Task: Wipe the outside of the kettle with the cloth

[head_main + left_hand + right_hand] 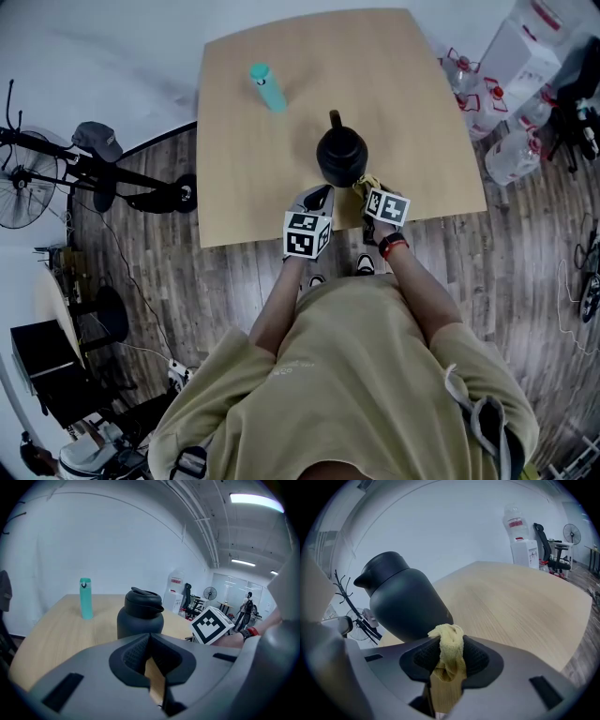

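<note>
A dark grey kettle (342, 155) stands upright near the front of the wooden table (253, 187). My right gripper (367, 190) is shut on a yellow cloth (449, 649), which bunches up between its jaws. The cloth (363, 184) sits right at the kettle's lower right side. In the right gripper view the kettle (403, 604) fills the left, just beyond the jaws. My left gripper (319, 197) hovers just in front of the kettle (139, 616), shut with nothing held. The right gripper's marker cube (212, 624) shows at the right of the left gripper view.
A teal bottle (267, 86) stands at the table's far left, well beyond the kettle. Water jugs (511, 155) and a white dispenser (525, 52) crowd the floor at right. A fan (23, 178) and black stand (122, 178) are at left.
</note>
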{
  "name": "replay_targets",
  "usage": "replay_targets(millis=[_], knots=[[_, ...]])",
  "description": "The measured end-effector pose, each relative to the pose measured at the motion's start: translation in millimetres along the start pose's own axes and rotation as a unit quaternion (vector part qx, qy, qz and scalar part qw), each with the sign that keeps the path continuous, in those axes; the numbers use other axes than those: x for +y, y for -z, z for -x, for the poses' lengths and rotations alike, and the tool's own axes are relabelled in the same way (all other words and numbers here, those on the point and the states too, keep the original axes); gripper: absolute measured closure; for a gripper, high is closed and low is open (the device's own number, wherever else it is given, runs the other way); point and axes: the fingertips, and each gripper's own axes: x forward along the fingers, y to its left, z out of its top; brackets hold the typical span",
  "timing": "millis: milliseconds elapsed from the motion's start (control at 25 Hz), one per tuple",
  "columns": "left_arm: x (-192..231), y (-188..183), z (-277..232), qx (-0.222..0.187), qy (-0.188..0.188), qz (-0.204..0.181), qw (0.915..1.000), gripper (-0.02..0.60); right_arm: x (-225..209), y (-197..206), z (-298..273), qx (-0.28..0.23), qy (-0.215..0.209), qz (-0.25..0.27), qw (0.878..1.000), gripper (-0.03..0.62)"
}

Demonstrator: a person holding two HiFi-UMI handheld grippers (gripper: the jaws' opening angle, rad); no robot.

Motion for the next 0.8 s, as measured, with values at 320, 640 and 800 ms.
replay_targets(millis=[320, 640, 800], knots=[[5, 3, -4, 0.008, -0.017, 0.009, 0.9998, 0.558, -14, -15, -12, 0.002, 0.006, -0.002, 1.0, 0.448], [16, 1, 3, 0.004, -0.032, 0.014, 0.9994, 0.558, -21, -41, -23, -0.006, 0.022, 0.055, 0.998, 0.453], [22, -6, 10, -0.003, -0.035, 0.013, 0.9993, 0.558, -19, -62, -26, -0.024, 0.013, 0.04, 0.999, 0.454]])
